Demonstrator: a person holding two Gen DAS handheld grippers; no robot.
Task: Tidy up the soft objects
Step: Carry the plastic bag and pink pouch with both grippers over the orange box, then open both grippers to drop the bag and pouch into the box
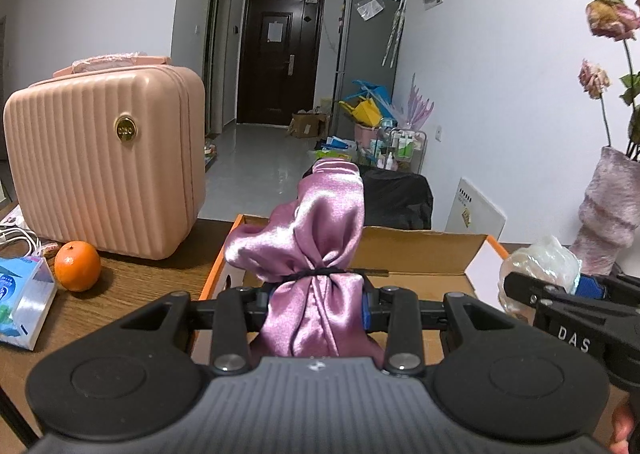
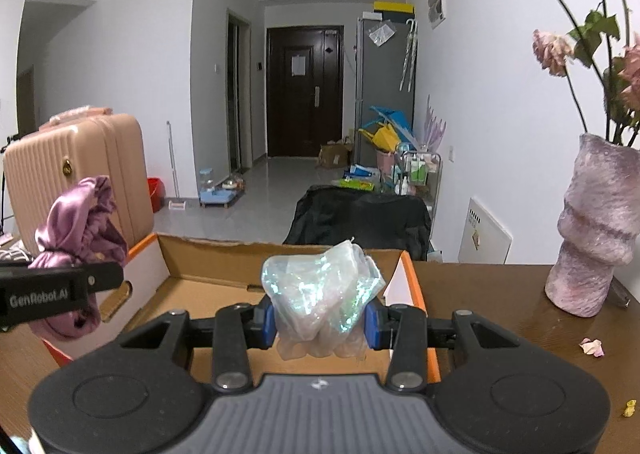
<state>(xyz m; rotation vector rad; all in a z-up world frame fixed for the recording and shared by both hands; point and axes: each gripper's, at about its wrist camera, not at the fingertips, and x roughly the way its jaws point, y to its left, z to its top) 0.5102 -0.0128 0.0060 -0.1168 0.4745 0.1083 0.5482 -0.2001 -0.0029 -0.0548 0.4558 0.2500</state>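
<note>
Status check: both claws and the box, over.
Left claw shut on purple satin scrunchie, held above cardboard box. Right claw shut on iridescent sheer scrunchie, also over the box. Nothing blocking the box opening.

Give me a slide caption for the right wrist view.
Right gripper holds an iridescent bundle above the open cardboard box.

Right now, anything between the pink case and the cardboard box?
Only bare table between the pink case and the cardboard box, per left wrist view.
</note>
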